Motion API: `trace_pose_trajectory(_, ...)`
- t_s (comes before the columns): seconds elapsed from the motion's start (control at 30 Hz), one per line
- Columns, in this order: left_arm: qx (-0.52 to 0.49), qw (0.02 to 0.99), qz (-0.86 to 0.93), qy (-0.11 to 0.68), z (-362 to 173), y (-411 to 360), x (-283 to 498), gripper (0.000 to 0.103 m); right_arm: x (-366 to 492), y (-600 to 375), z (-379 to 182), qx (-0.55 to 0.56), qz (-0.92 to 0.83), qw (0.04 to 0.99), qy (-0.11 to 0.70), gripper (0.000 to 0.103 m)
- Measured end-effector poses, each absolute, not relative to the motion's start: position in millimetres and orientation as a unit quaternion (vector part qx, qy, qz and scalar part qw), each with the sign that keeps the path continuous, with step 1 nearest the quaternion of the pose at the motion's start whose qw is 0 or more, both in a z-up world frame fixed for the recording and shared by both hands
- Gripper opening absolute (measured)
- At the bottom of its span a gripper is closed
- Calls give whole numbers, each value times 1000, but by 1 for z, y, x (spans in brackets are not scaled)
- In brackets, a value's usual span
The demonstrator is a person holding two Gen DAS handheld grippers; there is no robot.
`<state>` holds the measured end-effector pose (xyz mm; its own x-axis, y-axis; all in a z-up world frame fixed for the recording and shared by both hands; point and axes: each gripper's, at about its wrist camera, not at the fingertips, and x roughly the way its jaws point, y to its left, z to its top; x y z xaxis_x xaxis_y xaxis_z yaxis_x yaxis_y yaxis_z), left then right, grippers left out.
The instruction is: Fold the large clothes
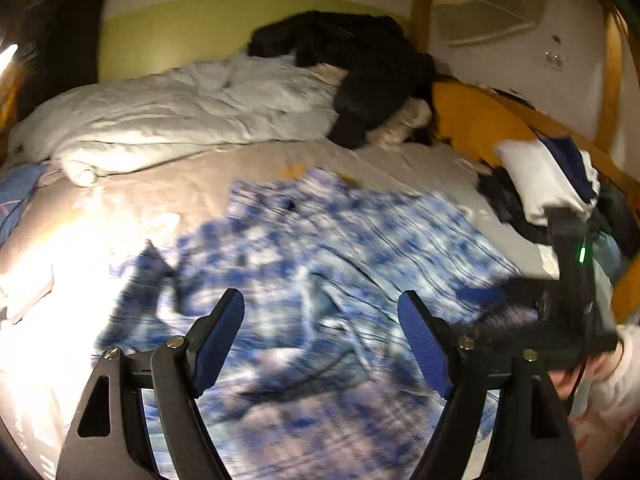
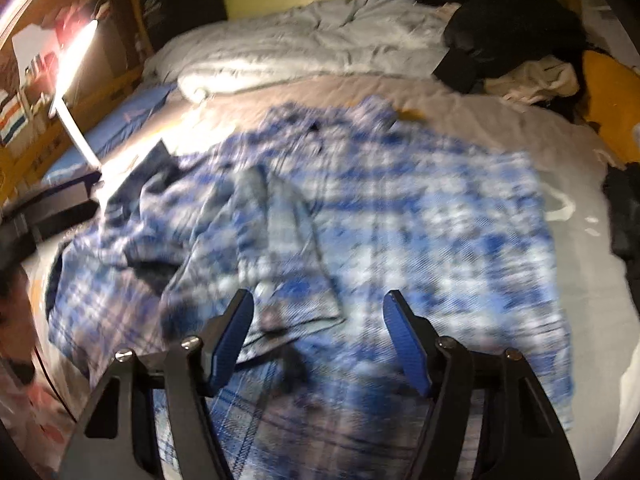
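Observation:
A large blue-and-white plaid shirt (image 1: 320, 240) lies spread on the bed, blurred by motion. In the right wrist view the shirt (image 2: 400, 208) has a rumpled sleeve and a folded-over front panel on its left side. My left gripper (image 1: 320, 294) hangs open over the shirt's near part, with nothing between its blue pads. My right gripper (image 2: 318, 294) is open too, above the shirt's lower middle, and its pads grip no cloth. The right gripper's black body (image 1: 576, 280) shows at the right edge of the left wrist view.
A crumpled white duvet (image 1: 180, 112) and a black garment (image 1: 360, 68) lie at the head of the bed. A yellow pillow (image 1: 472, 120) and a pile of folded clothes (image 1: 548, 176) sit at the right. A bright lamp (image 2: 74, 64) and shelves stand to the left.

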<state>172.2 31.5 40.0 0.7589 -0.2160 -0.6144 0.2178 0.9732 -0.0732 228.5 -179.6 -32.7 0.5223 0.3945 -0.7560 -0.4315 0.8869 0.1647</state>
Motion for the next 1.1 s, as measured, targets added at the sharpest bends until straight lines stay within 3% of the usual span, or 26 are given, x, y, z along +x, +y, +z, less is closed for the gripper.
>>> trace_pose_trajectory(0.07,0,942,-103,321,44,40,173,81,227,-174,-41,-29,236,869,434,62)
trace_pose_trajectory(0.1,-2,943,-97,319,45,43,174,82,225,-170,-44,-38,234,870,431,50)
trace_pose_trajectory(0.13,-5,944,-91,318,45,48,174,82,223,-168,-46,-45,234,873,424,22)
trace_pose_trajectory(0.17,-10,945,-84,317,46,52,175,82,221,-166,-47,-53,234,876,419,10)
trace_pose_trajectory(0.2,-16,945,-79,317,46,56,176,82,221,-164,-47,-58,238,876,415,8)
trace_pose_trajectory(0.6,-25,942,-57,330,44,67,177,82,275,-250,13,-37,35,959,280,5)
trace_pose_trajectory(0.9,-28,942,-38,333,41,74,179,82,285,-257,13,-55,14,957,286,6)
trace_pose_trajectory(0.97,-22,943,-35,331,42,73,177,82,283,-256,13,-49,6,956,290,24)
trace_pose_trajectory(1.0,-20,944,-34,329,43,74,176,82,281,-258,15,-41,-1,957,288,59)
trace_pose_trajectory(1.03,-20,945,-33,326,45,74,175,82,277,-260,17,-33,-4,960,278,83)
trace_pose_trajectory(1.1,-19,947,-31,321,48,74,173,82,264,-263,25,-22,3,967,253,85)
